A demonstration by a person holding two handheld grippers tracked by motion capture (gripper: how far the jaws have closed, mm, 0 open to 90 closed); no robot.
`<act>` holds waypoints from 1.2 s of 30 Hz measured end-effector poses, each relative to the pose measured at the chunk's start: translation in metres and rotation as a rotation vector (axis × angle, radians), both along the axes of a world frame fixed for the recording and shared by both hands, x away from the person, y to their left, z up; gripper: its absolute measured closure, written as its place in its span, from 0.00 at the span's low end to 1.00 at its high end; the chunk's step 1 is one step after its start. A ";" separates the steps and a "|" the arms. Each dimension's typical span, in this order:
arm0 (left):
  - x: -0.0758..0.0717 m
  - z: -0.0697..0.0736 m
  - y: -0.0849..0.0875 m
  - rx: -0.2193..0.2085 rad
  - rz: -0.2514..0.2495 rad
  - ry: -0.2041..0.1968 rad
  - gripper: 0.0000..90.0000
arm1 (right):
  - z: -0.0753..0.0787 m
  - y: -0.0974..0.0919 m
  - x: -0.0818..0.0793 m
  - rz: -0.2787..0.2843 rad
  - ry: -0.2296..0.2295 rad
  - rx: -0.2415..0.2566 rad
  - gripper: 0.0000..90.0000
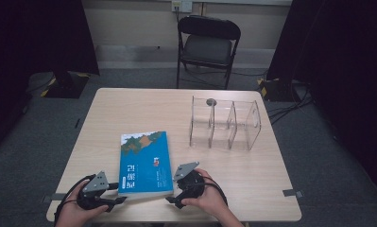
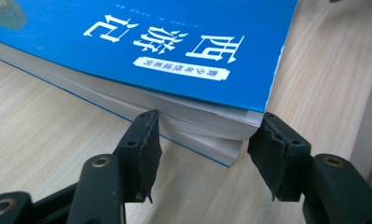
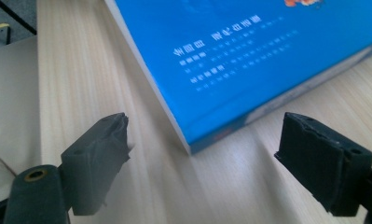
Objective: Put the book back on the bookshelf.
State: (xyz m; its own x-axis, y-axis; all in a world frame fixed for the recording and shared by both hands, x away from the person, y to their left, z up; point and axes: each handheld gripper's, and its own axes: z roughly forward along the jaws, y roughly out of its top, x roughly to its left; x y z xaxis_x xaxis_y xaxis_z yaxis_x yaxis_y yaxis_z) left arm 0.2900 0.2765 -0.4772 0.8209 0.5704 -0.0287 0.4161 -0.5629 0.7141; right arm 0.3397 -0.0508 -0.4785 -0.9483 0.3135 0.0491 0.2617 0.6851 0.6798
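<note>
A thick blue paperback book (image 1: 146, 163) lies flat near the table's front edge, between my two grippers. At the book's near left corner is my left gripper (image 1: 120, 193). In the left gripper view its pads (image 2: 144, 140) touch the page edges on both sides of that corner (image 2: 207, 130) of the book (image 2: 174, 46). My right gripper (image 1: 173, 191) sits at the near right corner. In the right gripper view its jaws stand wide apart (image 3: 204, 135), and the corner of the book (image 3: 249, 60) lies just ahead of them, untouched.
A clear acrylic organiser (image 1: 225, 124) with upright dividers stands on the right half of the wooden table (image 1: 143, 106). A small dark round object (image 1: 211, 101) rests at its back. A black folding chair (image 1: 208, 45) stands beyond the far edge.
</note>
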 end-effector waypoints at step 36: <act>0.009 0.024 -0.002 -0.069 0.018 0.008 0.51 | 0.005 0.066 0.001 0.018 -0.100 0.032 0.13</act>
